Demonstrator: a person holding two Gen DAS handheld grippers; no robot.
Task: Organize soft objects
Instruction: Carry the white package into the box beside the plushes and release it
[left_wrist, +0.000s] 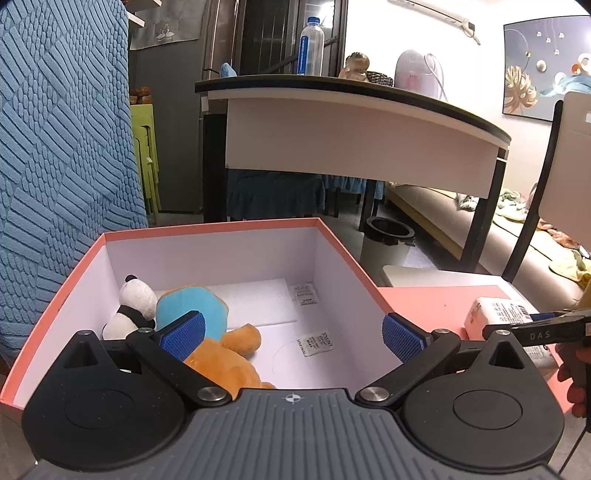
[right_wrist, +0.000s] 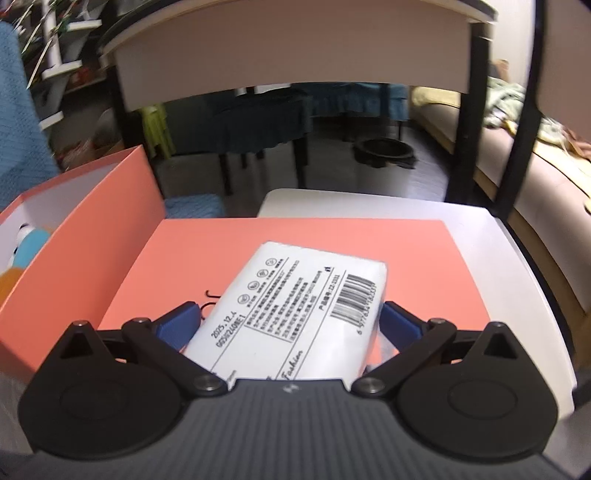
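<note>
The right hand-held gripper (right_wrist: 290, 325) has its blue pads on either side of a white tissue pack (right_wrist: 295, 306), one against each long edge — it looks clamped on it. The pack sits over the coral lid (right_wrist: 207, 258) that lies flat on the white desk (right_wrist: 517, 280), just right of the open coral box (left_wrist: 207, 229). The left hand-held gripper (left_wrist: 291, 332) hangs spread wide above that box, holding nothing. Inside, toward the near left, lie a panda plush (left_wrist: 135, 302), a blue plush (left_wrist: 184, 301) and an orange plush (left_wrist: 229, 354) — all touching.
</note>
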